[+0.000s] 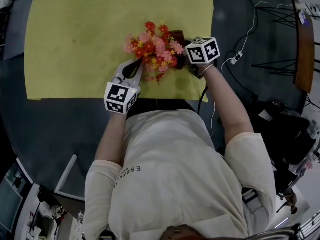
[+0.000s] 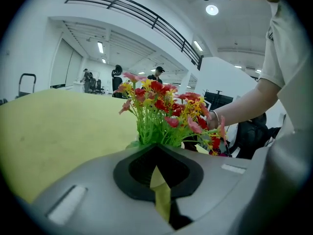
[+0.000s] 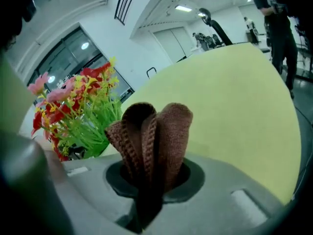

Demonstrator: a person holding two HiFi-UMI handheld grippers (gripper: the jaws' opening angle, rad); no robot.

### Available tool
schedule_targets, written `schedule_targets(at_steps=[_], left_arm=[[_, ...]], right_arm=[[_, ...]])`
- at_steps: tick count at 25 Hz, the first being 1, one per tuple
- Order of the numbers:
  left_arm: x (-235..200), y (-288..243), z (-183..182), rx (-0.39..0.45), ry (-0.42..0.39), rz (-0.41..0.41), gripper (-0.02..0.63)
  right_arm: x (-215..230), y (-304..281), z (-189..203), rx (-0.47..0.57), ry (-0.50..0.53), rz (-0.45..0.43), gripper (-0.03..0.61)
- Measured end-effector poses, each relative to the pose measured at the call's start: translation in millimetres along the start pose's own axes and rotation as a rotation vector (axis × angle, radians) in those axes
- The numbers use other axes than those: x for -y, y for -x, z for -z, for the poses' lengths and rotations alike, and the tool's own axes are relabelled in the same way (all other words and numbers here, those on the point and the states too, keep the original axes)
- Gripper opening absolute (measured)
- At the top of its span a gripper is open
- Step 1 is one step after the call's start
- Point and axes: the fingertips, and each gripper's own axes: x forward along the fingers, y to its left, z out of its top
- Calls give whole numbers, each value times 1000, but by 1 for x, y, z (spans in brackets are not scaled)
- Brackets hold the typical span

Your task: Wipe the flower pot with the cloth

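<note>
A bunch of red, pink and yellow artificial flowers stands on the yellow table cover; the blooms hide the pot below them. My left gripper sits at the flowers' near left side. In the left gripper view its jaws are shut on a thin yellow-green strip just in front of the green stems; whether that strip is a leaf or the pot's edge I cannot tell. My right gripper is at the flowers' right side, shut on a folded brown knitted cloth that sticks out past the jaws.
The table's near edge runs just below the flowers. On the dark floor to the right lie a white cable and a power strip, a wooden board and a black bag. People stand in the far background.
</note>
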Motion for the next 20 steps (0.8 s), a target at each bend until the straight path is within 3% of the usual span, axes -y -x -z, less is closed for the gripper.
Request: schedule_targets(at_steps=[6, 11, 16, 20], left_arm=[[0, 1, 0, 45, 72, -79, 14], [1, 0, -1, 61, 66, -116, 14], [-6, 1, -5, 74, 88, -157, 14], [-7, 3, -3, 101, 165, -214, 14]], right_arm=[[-18, 10, 27, -88, 149, -14, 48], [-42, 16, 56, -133, 279, -46, 48], [-68, 20, 69, -170, 341, -156, 48], [-45, 27, 51, -98, 269, -100, 48]])
